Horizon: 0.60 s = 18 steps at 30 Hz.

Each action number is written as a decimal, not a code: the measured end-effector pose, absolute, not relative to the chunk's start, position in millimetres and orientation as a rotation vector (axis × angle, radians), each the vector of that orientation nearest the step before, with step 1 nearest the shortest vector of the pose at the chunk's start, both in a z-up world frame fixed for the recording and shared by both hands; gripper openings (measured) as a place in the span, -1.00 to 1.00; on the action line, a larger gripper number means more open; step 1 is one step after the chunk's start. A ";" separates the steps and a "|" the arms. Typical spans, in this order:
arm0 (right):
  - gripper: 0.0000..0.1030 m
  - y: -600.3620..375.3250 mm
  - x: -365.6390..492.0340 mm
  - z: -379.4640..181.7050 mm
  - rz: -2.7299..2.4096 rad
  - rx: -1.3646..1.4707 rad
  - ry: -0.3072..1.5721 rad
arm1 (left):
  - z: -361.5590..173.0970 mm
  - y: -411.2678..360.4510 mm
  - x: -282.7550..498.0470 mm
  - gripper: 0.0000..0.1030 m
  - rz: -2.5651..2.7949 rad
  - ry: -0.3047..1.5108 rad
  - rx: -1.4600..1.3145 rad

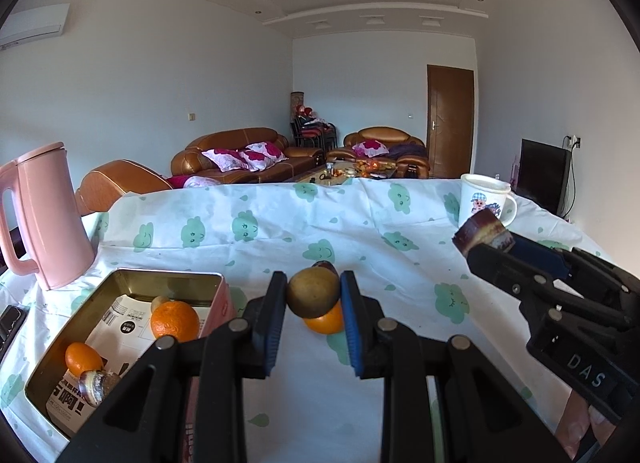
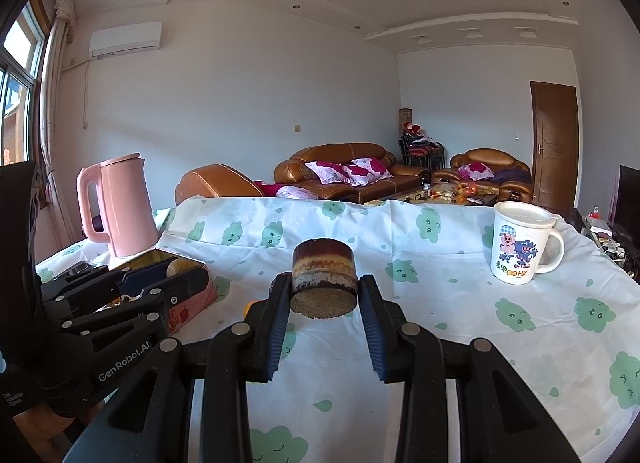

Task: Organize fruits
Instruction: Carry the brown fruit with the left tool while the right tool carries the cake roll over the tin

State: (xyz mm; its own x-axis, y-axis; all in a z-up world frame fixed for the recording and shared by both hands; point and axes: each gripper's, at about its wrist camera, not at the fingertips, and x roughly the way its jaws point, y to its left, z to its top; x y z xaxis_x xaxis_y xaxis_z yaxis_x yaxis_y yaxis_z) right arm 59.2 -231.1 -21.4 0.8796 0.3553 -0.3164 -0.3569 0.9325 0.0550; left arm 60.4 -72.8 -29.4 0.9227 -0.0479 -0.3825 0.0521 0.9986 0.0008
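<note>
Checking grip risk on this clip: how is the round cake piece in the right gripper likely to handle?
The cake looks soft and crumbly, so the right gripper might dent it. Its round side could roll if laid sideways; on its flat cut face it should sit steady.

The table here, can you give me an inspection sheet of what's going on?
Surface: table under cloud-print cloth.
Job's things: tin holds two oranges; another orange lies on the cloth.
Clutter: pink kettle, mug.
Grippers: left hand-held gripper shut on a brown-green fruit; right hand-held gripper shut on a layered brown cylinder.
Cables: nothing seen on the table.
Surroundings: sofas, door.
</note>
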 end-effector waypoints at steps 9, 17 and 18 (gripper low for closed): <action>-0.29 -226.6 56.9 -21.1 0.368 -0.018 0.328 | -29.8 -70.1 56.4 -0.45 -0.053 0.400 0.009; -0.29 -207.9 57.4 -21.6 0.409 -0.027 0.356 | -30.6 -56.2 50.4 -0.45 -0.038 0.420 0.004; -0.28 -204.6 57.3 -21.0 0.415 -0.030 0.356 | -30.3 -53.2 49.4 -0.45 -0.036 0.420 0.000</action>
